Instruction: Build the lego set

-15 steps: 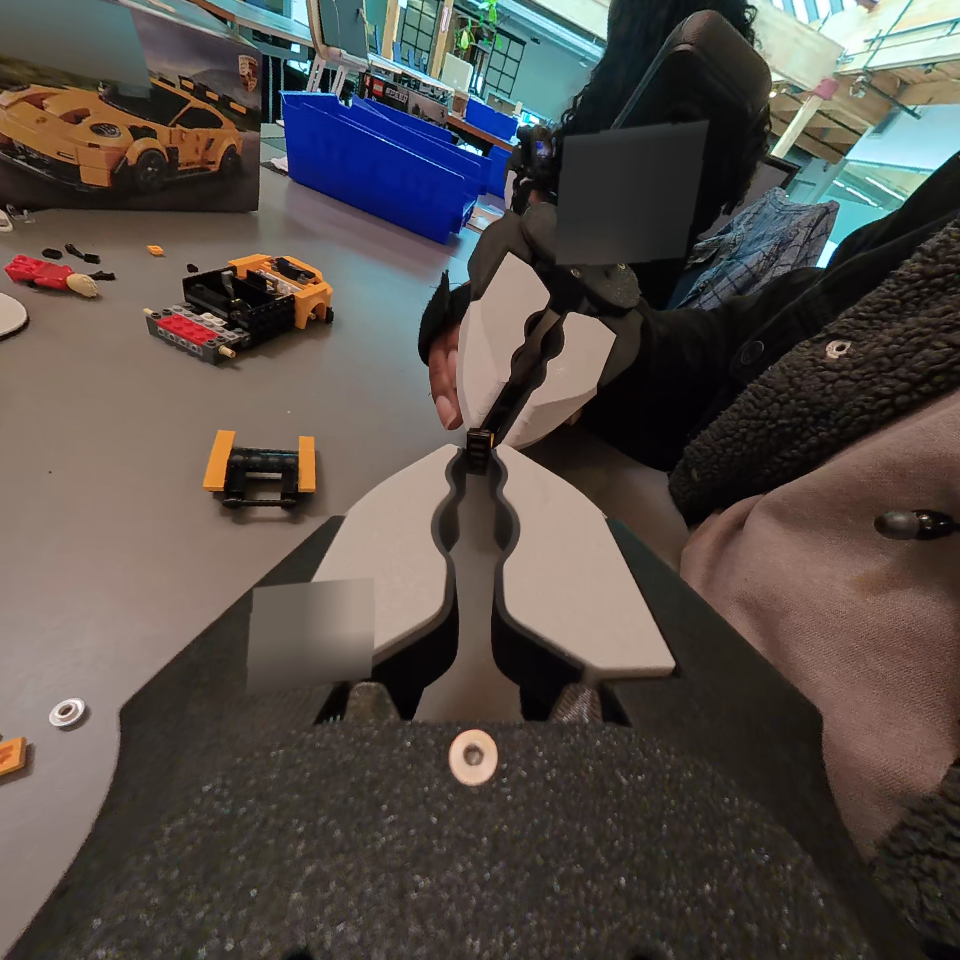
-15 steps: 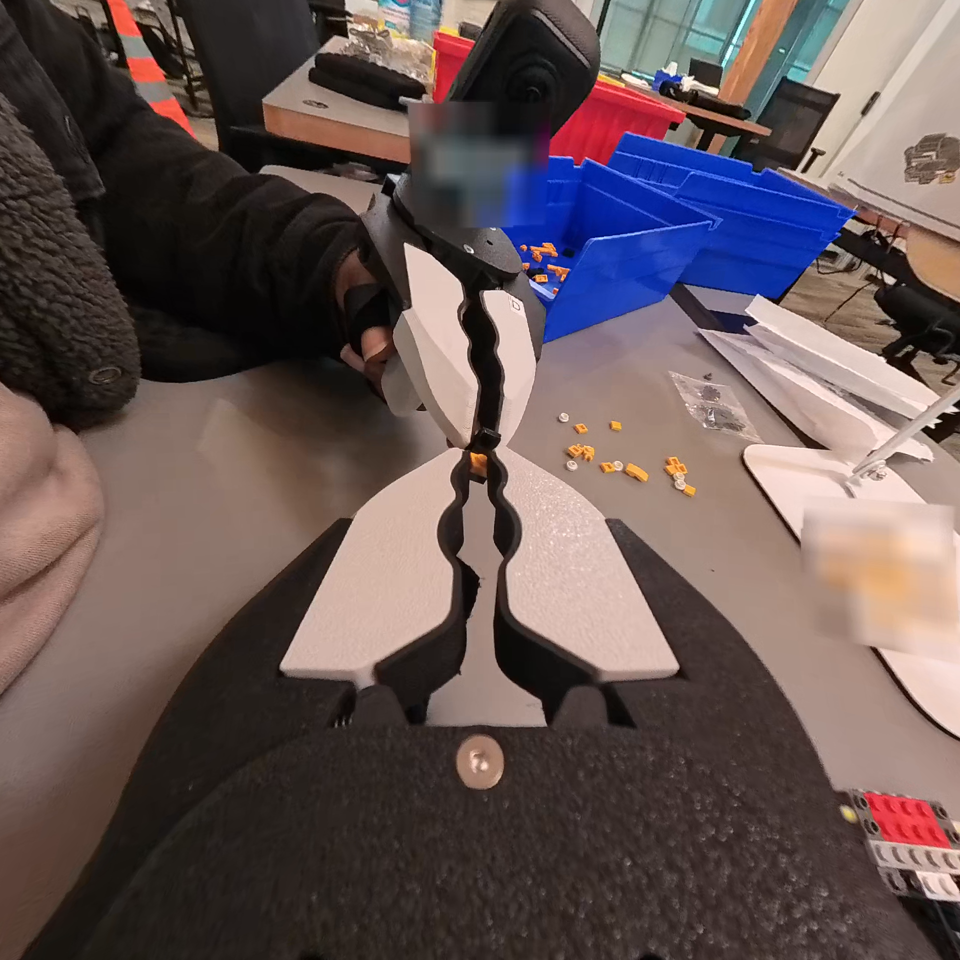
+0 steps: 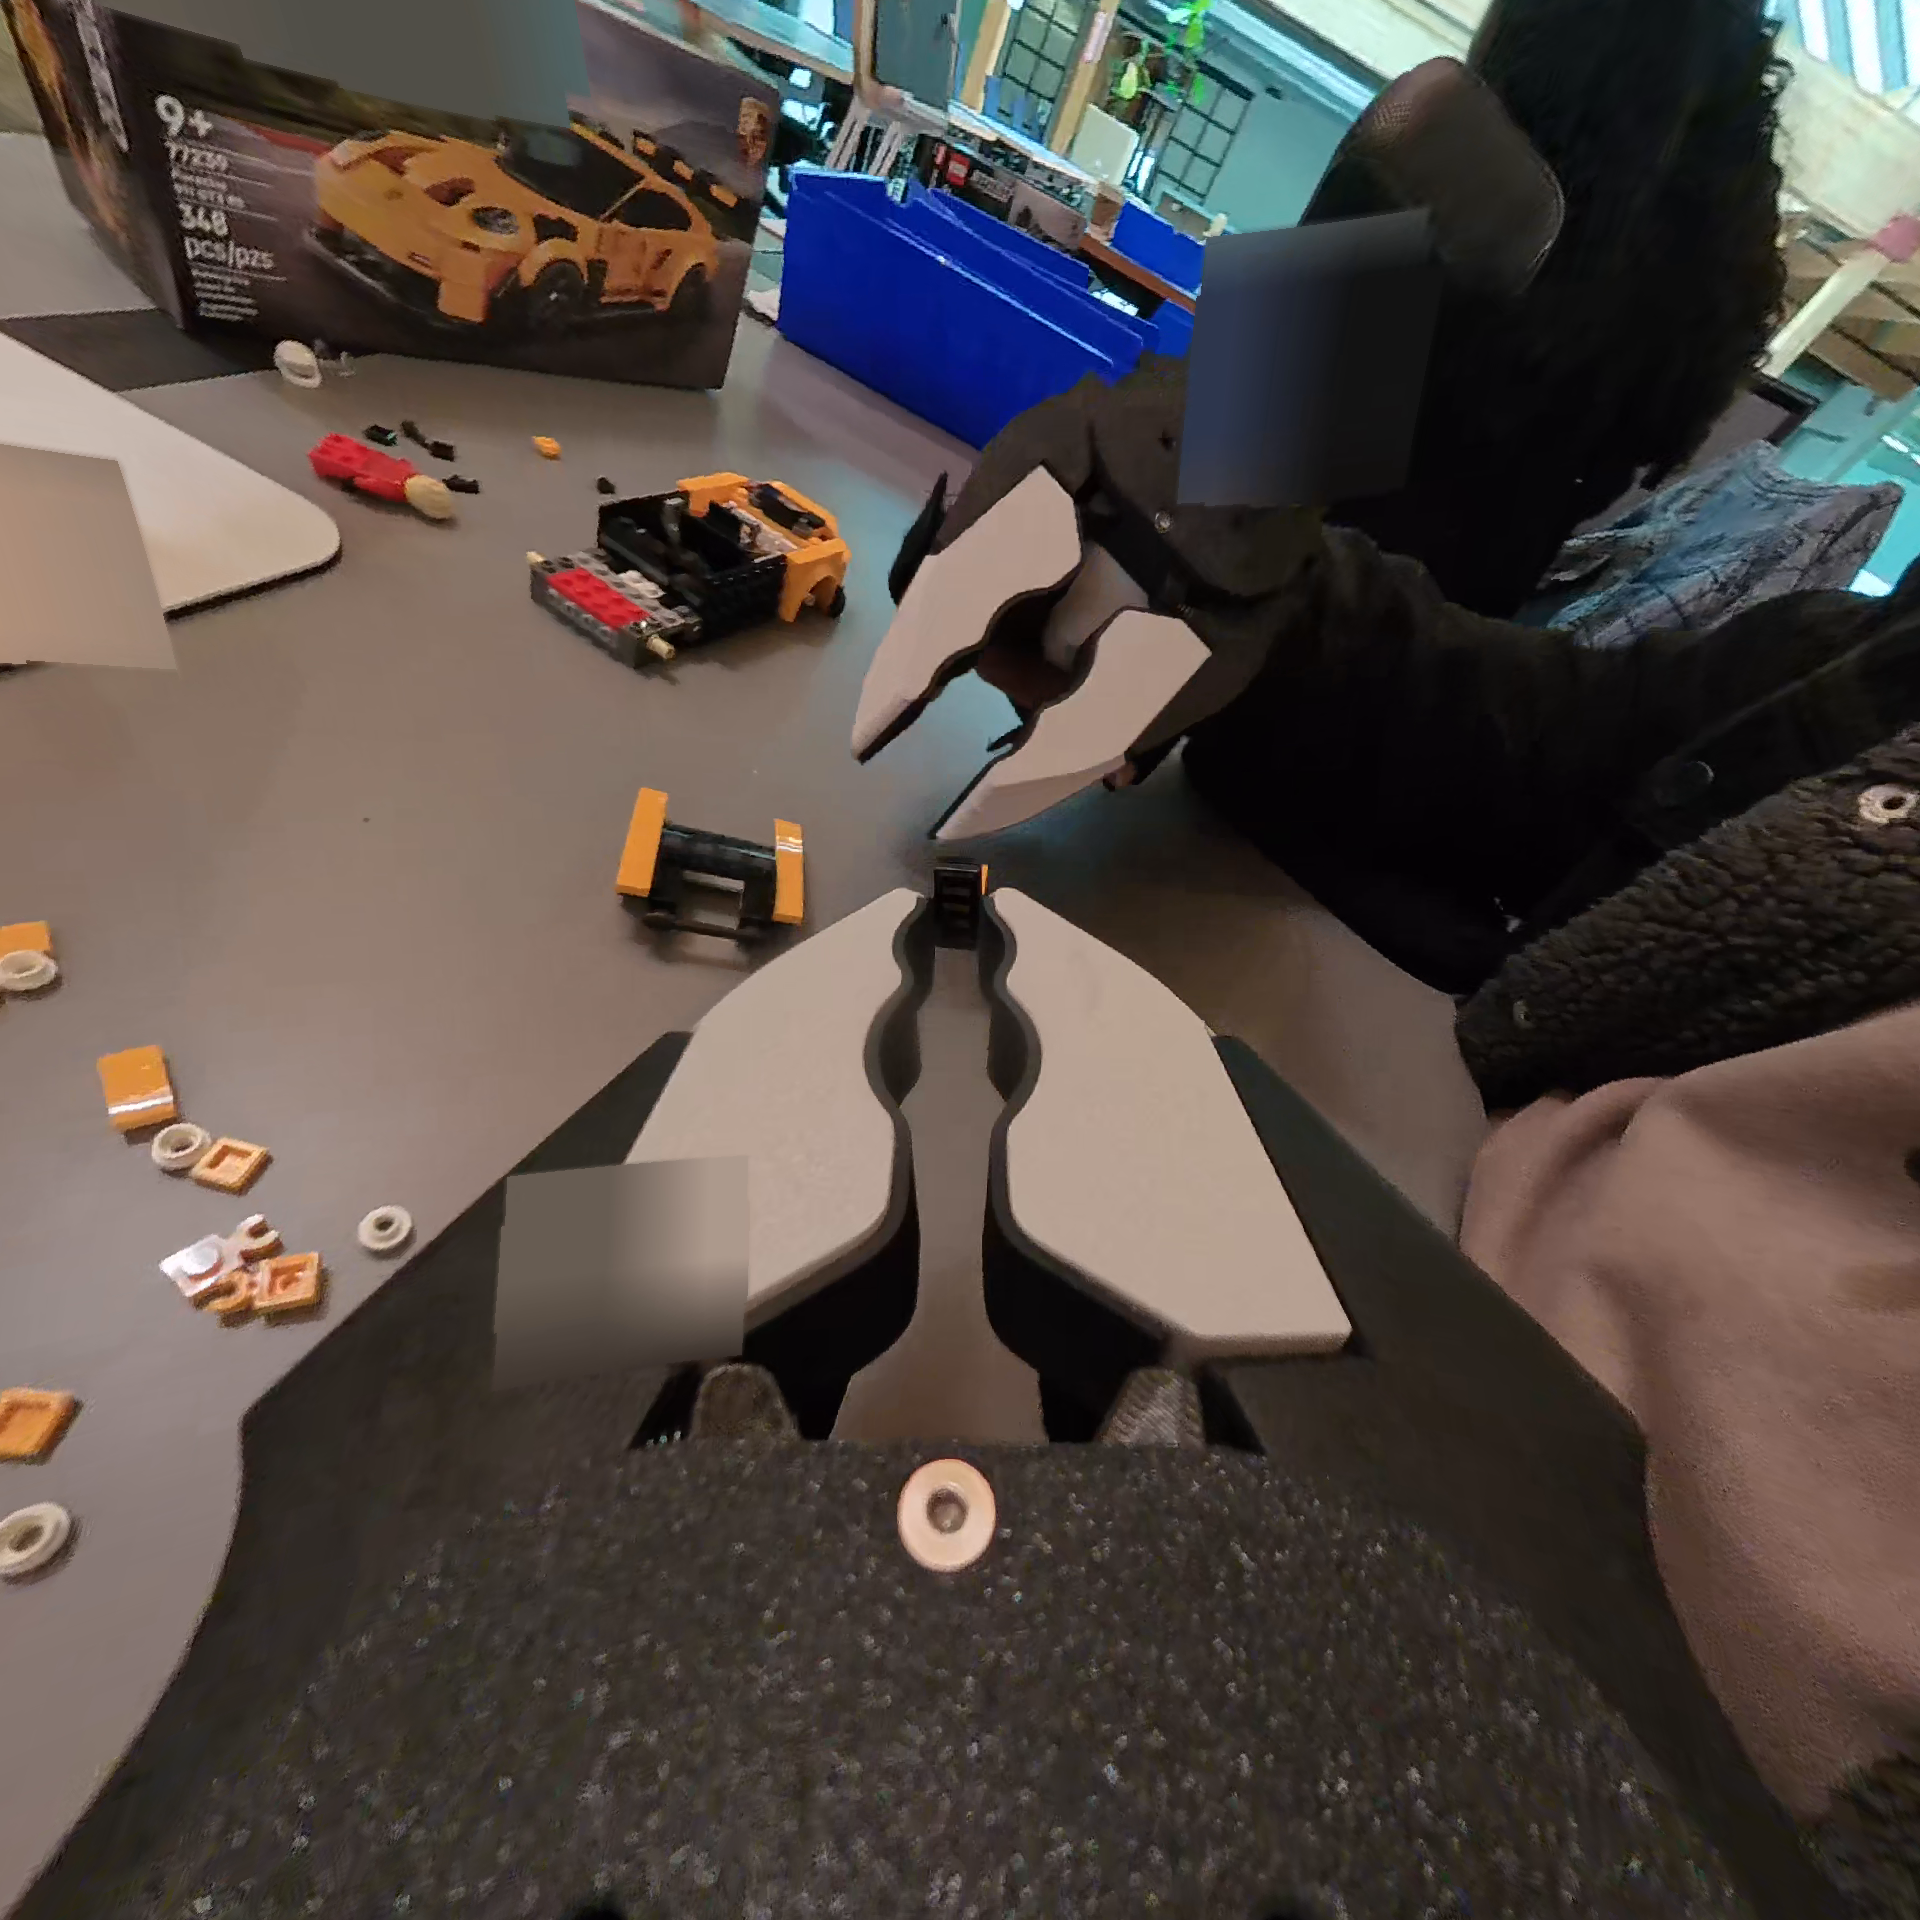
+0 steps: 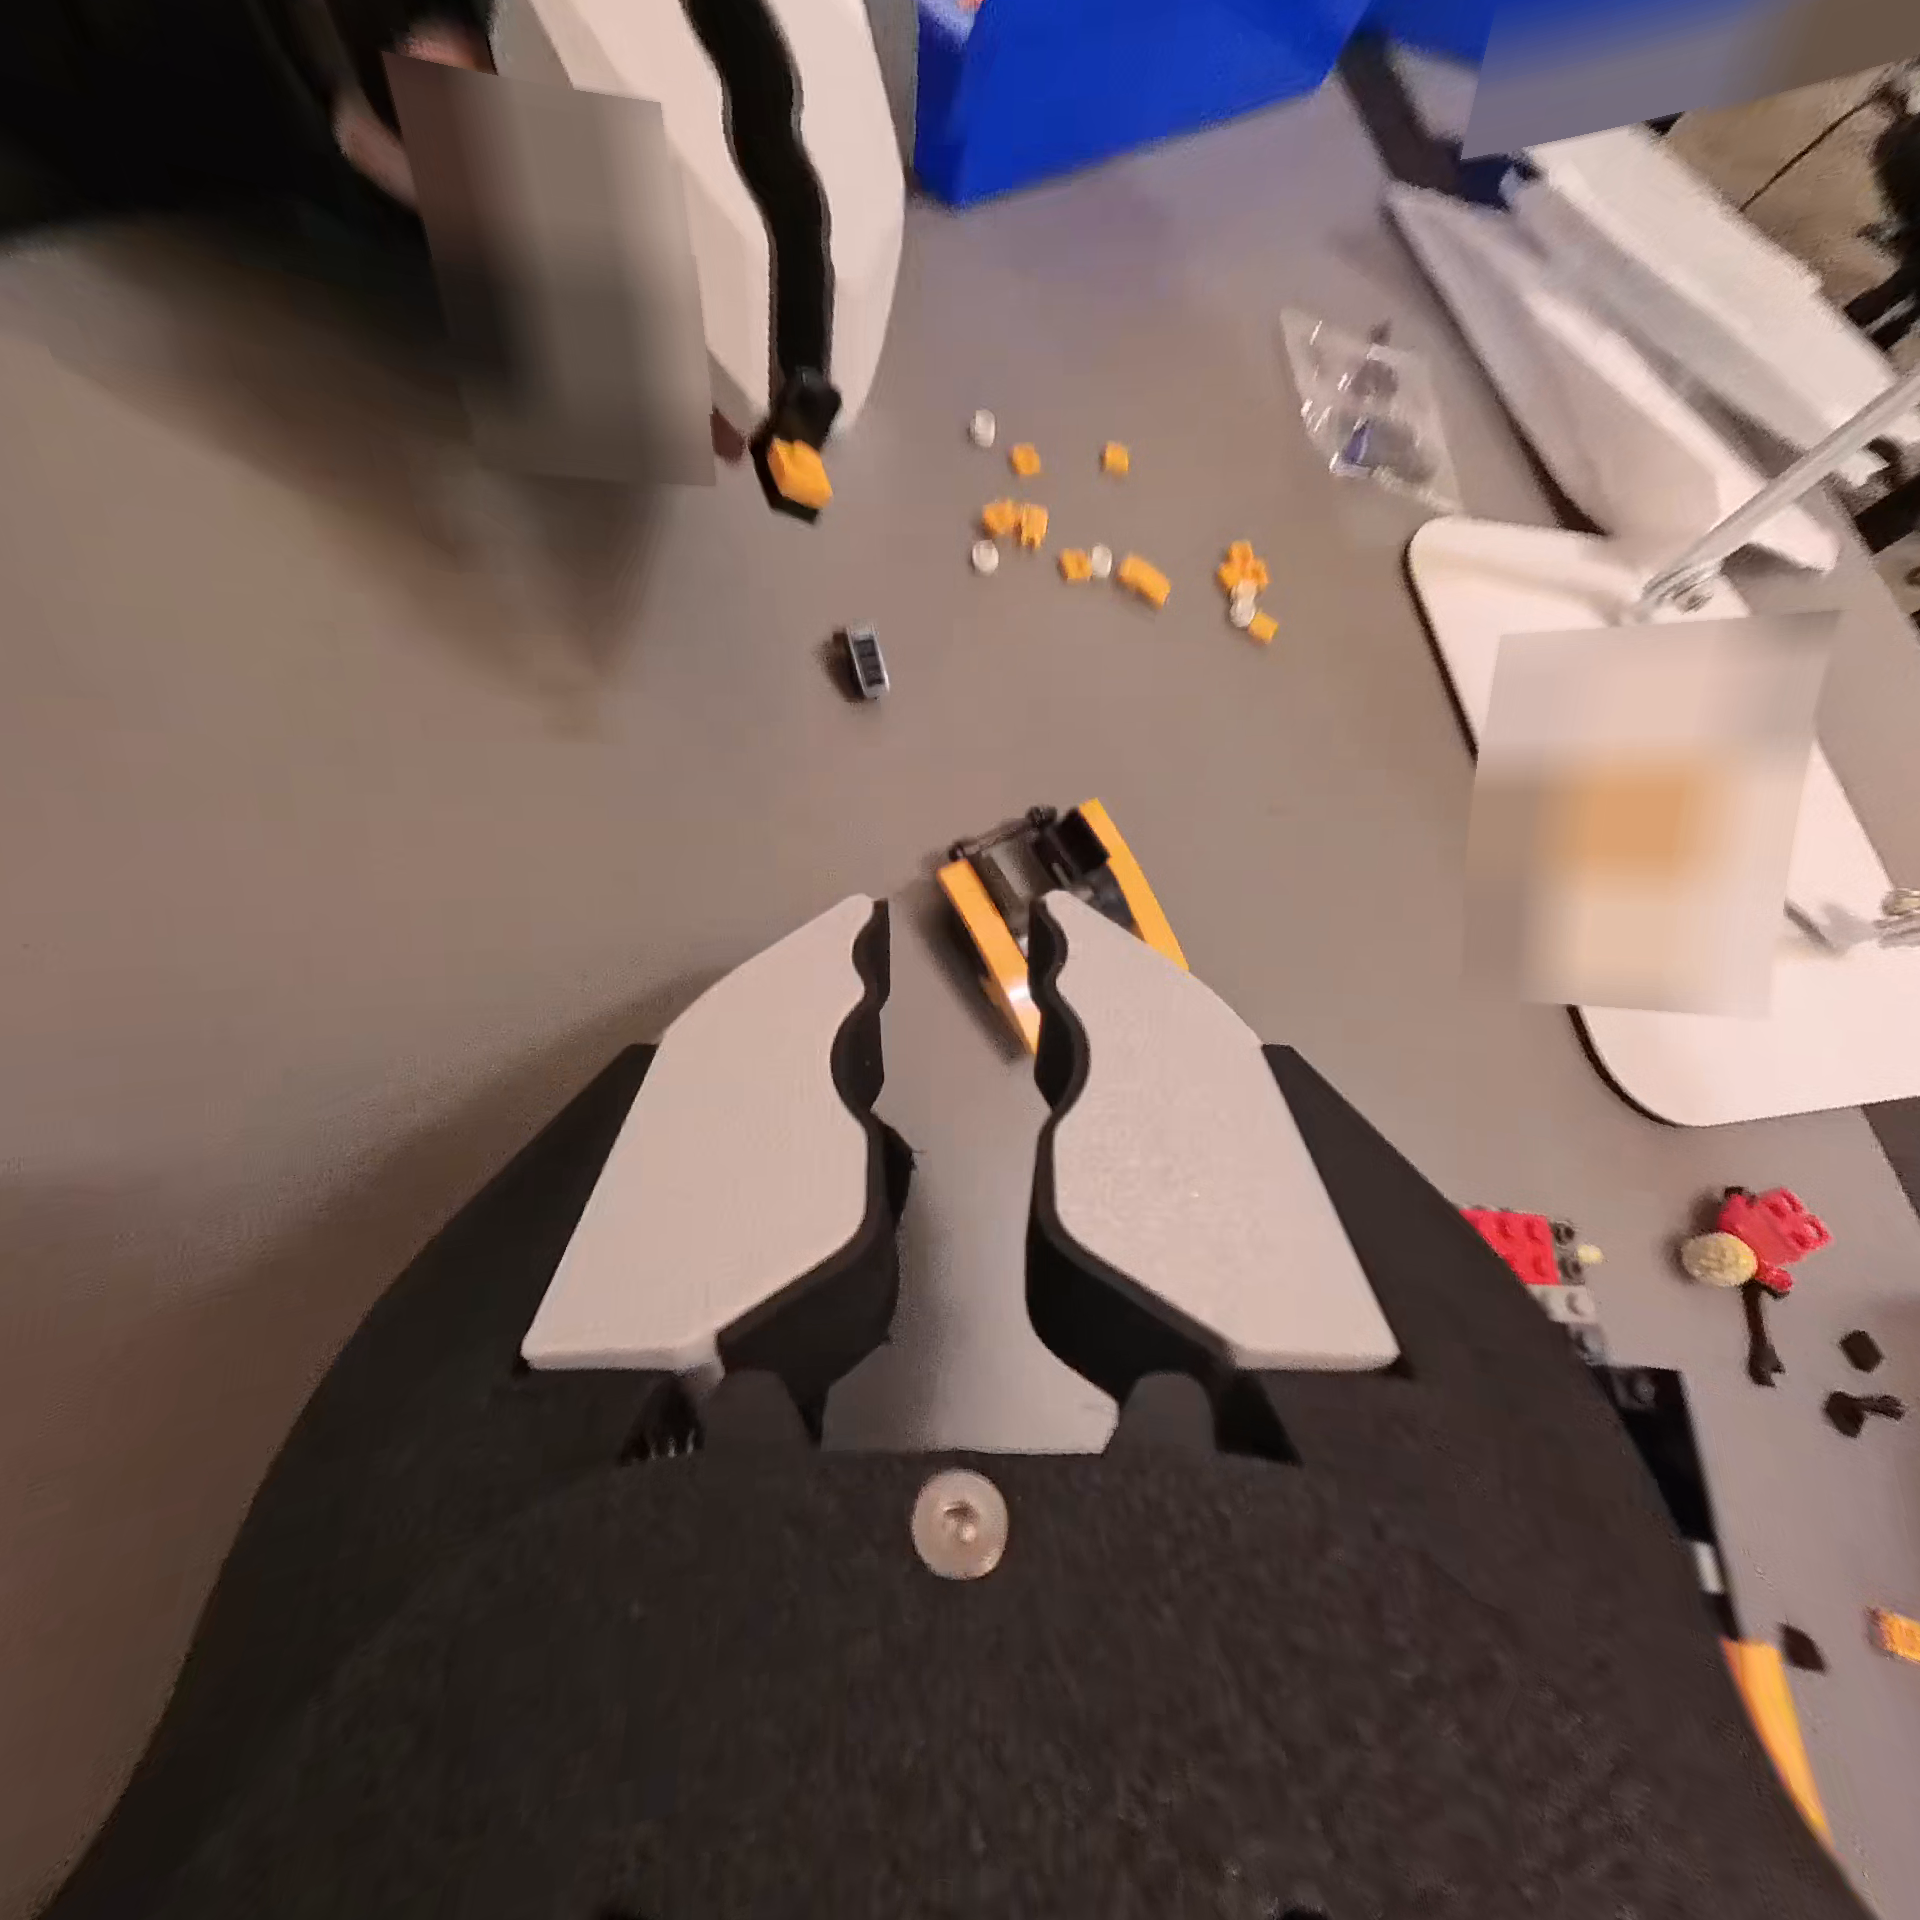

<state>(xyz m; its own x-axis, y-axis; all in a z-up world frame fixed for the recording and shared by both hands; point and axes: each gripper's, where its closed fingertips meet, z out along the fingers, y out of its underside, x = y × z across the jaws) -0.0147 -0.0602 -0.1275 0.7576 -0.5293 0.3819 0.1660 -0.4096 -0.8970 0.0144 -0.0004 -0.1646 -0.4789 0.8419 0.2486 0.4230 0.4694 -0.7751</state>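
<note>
My left gripper (image 3: 958,902) clamps a small black-and-orange piece (image 3: 958,906). My right gripper (image 4: 961,914) gapes empty, an orange-sided subassembly (image 4: 1049,894) at its one o'clock.

This looks like an open-plan workshop or maker-style office. A grey worktable (image 3: 364,790) fills the lower left of the left wrist view. Behind it, at top centre, stand blue plastic storage bins (image 3: 935,301), and beyond them more desks with equipment and a potted plant (image 3: 1143,73) near dark-framed windows. At the upper right, exposed wooden beams (image 3: 1849,281) run under a bright ceiling, and a black mesh office chair (image 3: 1455,156) rises there. In the right wrist view a white lamp base (image 4: 1507,582) sits on the table at right.
</note>
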